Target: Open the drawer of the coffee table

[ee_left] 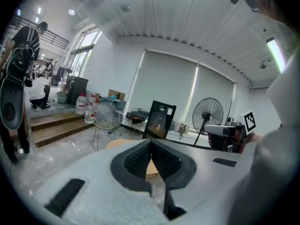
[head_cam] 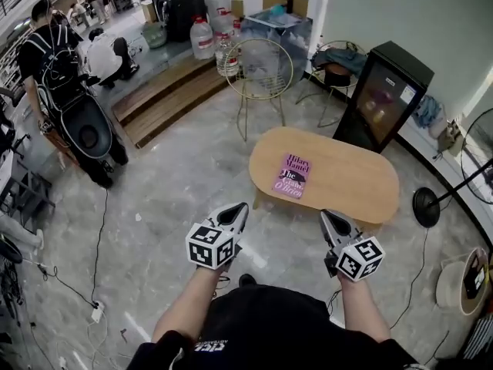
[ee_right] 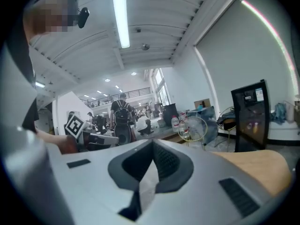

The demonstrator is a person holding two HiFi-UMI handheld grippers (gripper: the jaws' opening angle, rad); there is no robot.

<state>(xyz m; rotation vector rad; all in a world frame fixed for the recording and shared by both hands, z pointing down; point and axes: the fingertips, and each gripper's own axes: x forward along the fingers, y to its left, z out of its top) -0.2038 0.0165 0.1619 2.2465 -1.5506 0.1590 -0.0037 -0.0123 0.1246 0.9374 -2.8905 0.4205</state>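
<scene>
Fingers [head_cam: 233,216] short of coffee table [head_cam: 350,182]

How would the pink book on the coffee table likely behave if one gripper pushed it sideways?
The pink book lies flat, so it would probably slide, not tip or roll. It looks thin, likely light and somewhat bendy. The coffee table top looks smooth, so it may slip easily.

Glossy marble floor [head_cam: 177,183], wooden steps [head_cam: 166,99], gold wire chair [head_cam: 256,69], white walls [head_cam: 385,6].
</scene>
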